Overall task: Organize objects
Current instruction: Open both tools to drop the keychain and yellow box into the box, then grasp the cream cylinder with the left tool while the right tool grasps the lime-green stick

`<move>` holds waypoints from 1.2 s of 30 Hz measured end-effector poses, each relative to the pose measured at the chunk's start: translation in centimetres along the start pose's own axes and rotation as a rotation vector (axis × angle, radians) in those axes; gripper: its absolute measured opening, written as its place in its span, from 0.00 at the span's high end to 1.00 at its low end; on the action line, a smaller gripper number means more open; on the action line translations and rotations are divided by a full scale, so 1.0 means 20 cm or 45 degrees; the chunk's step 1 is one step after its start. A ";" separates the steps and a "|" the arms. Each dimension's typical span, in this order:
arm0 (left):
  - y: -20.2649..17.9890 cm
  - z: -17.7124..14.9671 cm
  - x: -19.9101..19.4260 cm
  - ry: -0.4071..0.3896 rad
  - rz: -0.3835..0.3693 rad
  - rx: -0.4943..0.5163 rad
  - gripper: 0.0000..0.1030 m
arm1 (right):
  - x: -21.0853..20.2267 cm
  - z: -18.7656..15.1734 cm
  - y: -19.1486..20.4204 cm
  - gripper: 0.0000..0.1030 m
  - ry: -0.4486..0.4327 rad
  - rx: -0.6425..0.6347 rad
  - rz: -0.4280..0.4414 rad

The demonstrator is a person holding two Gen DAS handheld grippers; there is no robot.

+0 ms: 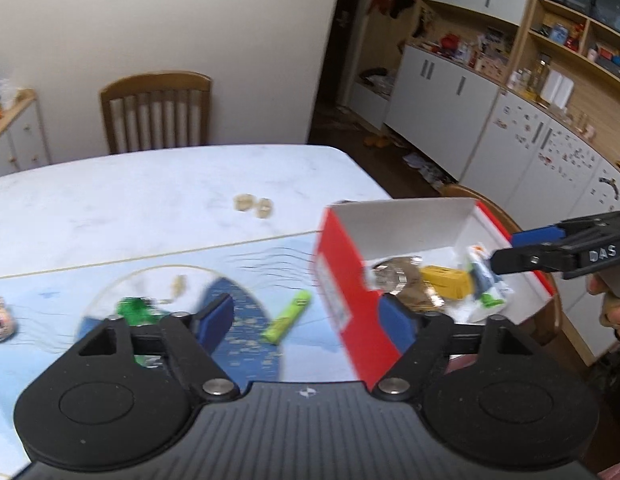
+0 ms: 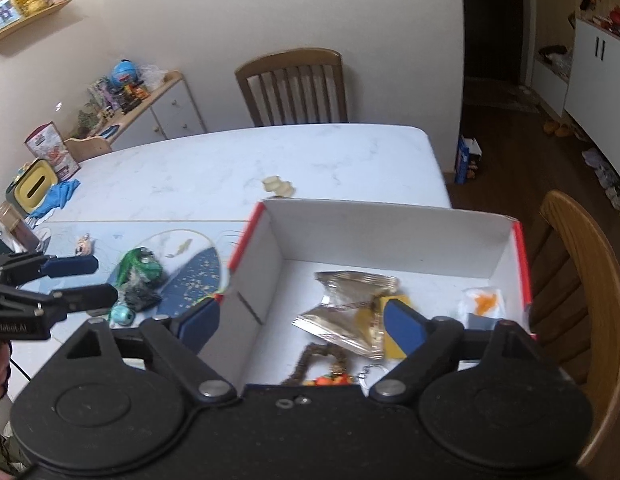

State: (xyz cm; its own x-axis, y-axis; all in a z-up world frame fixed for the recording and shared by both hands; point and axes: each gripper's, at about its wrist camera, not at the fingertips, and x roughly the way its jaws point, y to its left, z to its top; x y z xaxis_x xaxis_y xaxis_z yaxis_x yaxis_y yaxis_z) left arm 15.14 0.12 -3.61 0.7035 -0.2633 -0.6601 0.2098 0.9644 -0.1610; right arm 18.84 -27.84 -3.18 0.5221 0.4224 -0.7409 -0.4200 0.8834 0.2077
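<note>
Both grippers, left [image 1: 306, 316] and right [image 2: 302, 320], stood released and empty. The left would best centre over the green tube [image 1: 286, 315] before closing, then clear the box [image 2: 389, 220] wall.

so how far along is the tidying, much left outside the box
Partly done. The red box already holds a foil packet, a yellow item and a few other small things. Nothing is in hand: the left gripper and right gripper are both open and empty. Still out on the mat: the lime tube, green toy, teal ball and a small figure.
</note>
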 end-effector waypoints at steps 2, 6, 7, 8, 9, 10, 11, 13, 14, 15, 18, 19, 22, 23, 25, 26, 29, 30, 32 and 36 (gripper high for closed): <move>0.08 -0.02 -0.04 -0.009 0.014 -0.015 0.21 | 0.00 0.00 0.07 0.12 -0.009 -0.016 -0.002; 0.25 -0.07 -0.10 -0.026 0.049 -0.055 0.18 | 0.04 0.00 0.20 0.11 -0.003 -0.032 -0.001; 0.29 -0.08 -0.11 -0.033 0.063 -0.057 0.17 | 0.05 0.00 0.23 0.11 0.001 -0.032 -0.002; 0.33 -0.10 -0.12 -0.038 0.084 -0.056 0.17 | 0.06 0.01 0.27 0.11 0.005 -0.031 0.001; 0.37 -0.11 -0.13 -0.038 0.106 -0.055 0.16 | 0.08 0.01 0.30 0.11 0.008 -0.032 0.003; 0.41 -0.12 -0.13 -0.035 0.122 -0.054 0.12 | 0.09 0.01 0.33 0.11 0.009 -0.033 0.002; 0.44 -0.14 -0.13 -0.027 0.133 -0.058 0.06 | 0.10 0.02 0.36 0.11 0.011 -0.034 0.001; 0.52 -0.17 -0.14 -0.034 0.141 -0.070 0.00 | 0.14 0.03 0.43 0.11 0.019 -0.038 -0.002; 0.56 -0.18 -0.14 -0.042 0.145 -0.072 0.00 | 0.16 0.03 0.46 0.10 0.024 -0.037 -0.008; 0.60 -0.19 -0.14 -0.040 0.152 -0.068 0.00 | 0.18 0.04 0.49 0.10 0.031 -0.037 -0.011; 0.70 -0.23 -0.15 -0.035 0.162 -0.054 0.00 | 0.24 0.05 0.58 0.10 0.046 -0.034 -0.030; 0.73 -0.24 -0.14 -0.027 0.156 -0.050 0.00 | 0.27 0.05 0.61 0.10 0.051 -0.031 -0.032; 0.81 -0.28 -0.13 -0.012 0.145 -0.042 0.00 | 0.33 0.07 0.68 0.10 0.055 -0.018 -0.049; 0.83 -0.30 -0.12 -0.012 0.133 -0.031 0.00 | 0.35 0.08 0.70 0.10 0.058 -0.012 -0.056; 0.87 -0.33 -0.12 -0.028 0.124 -0.003 0.00 | 0.40 0.09 0.74 0.10 0.067 0.012 -0.075; 0.89 -0.34 -0.11 -0.023 0.115 0.013 0.00 | 0.42 0.10 0.76 0.10 0.075 0.025 -0.083; 0.94 -0.39 -0.08 0.000 0.101 0.052 0.00 | 0.51 0.12 0.80 0.10 0.105 0.066 -0.104; 0.95 -0.40 -0.06 0.010 0.100 0.061 0.00 | 0.54 0.12 0.82 0.10 0.114 0.076 -0.109; 0.97 -0.43 -0.04 0.034 0.100 0.083 0.00 | 0.61 0.13 0.83 0.10 0.132 0.107 -0.131; 1.00 -0.48 0.03 0.082 0.106 0.131 0.00 | 0.75 0.14 0.82 0.11 0.173 0.202 -0.210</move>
State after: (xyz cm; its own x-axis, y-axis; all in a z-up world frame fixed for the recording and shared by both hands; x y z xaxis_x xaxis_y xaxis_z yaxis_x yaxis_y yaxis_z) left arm 13.18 19.51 -14.24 0.6769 -0.1774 -0.7144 0.2235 0.9742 -0.0302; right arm 21.82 -6.49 -9.05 0.4652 0.2482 -0.8497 -0.2102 0.9634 0.1663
